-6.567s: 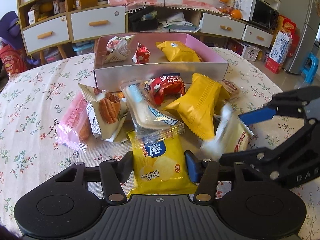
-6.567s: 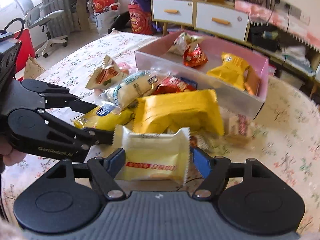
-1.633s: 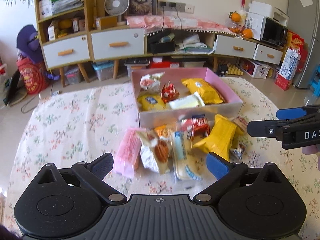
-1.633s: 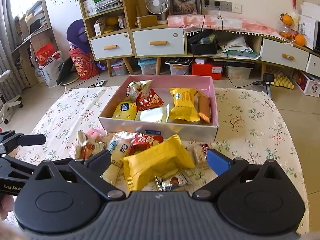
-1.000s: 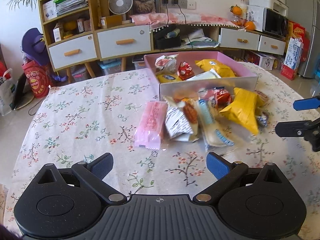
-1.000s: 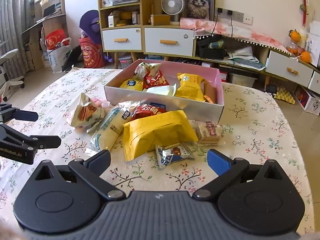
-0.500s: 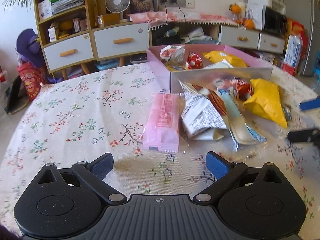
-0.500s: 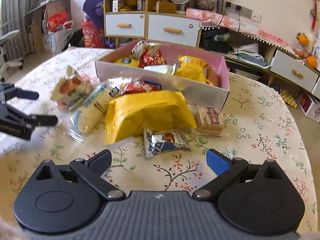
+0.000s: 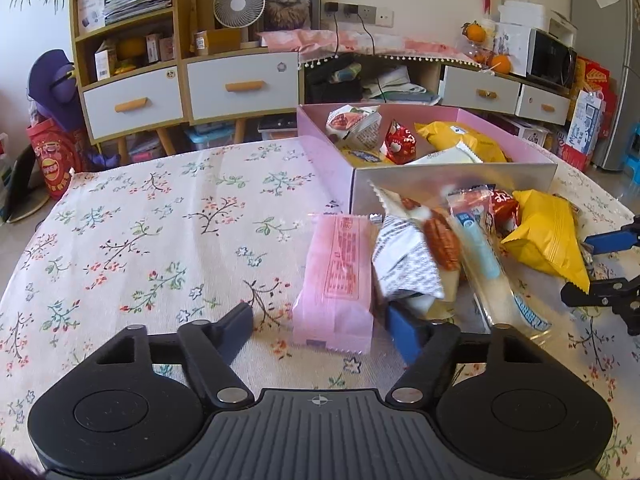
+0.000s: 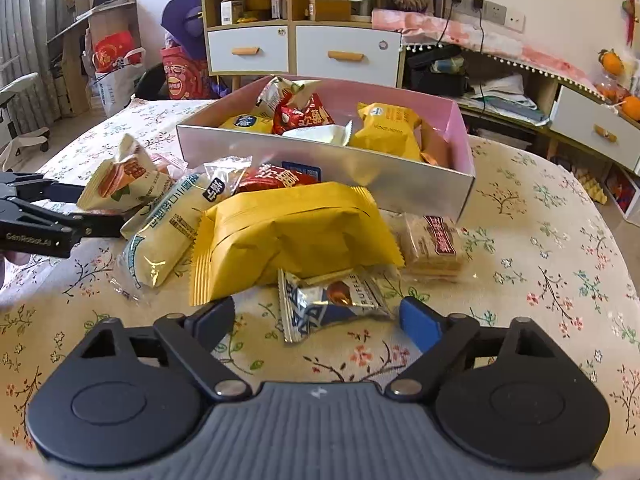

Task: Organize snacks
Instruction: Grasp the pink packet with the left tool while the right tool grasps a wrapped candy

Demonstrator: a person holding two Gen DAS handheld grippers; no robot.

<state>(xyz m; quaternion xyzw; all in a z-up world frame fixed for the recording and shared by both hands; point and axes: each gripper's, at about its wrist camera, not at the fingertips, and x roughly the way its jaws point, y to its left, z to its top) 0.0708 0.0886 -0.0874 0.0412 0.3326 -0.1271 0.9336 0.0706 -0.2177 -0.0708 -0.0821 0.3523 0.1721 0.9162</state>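
**Both grippers spread over loose snacks beside the pink box**

Several things are only partly visible. In the left wrist view the right hand-held gripper (image 9: 591, 267) is cut by the picture's edge, so only its two finger ends show there. The red packet (image 10: 276, 178) in the pile is mostly covered by the big yellow bag (image 10: 292, 236), and the print on the packets is too blurred to read. At the right end of the pink box (image 10: 320, 160), a brownish pack behind the yellow one is hard to make out.

The box stands on the desk (image 9: 160, 220) with the flowered cloth. It holds a white-and-red bag (image 10: 280, 92) at the back, a red pyramid-shaped packet (image 10: 304, 116), a small yellow pack with a blue mark (image 10: 244, 122), a pale flat packet (image 10: 320, 134) and a yellow pack (image 10: 390, 130).

The other snacks lie on the desk in front of the box. The left hand-held gripper (image 9: 320, 326) has its fingers wide apart, and the near end of the pink packet (image 9: 338, 276) lies between them; I cannot tell if a finger touches it. Just beside the pink packet are a white-and-grey bag with a brown snack picture (image 9: 408, 264) and a long clear-wrapped roll (image 9: 484, 256).

The right hand-held gripper (image 10: 316, 318) is also spread open, with a small silver-blue candy pack (image 10: 332, 300) between its fingers, not clamped. A wafer pack in clear wrap (image 10: 434, 244) lies near it, beside the yellow bag.
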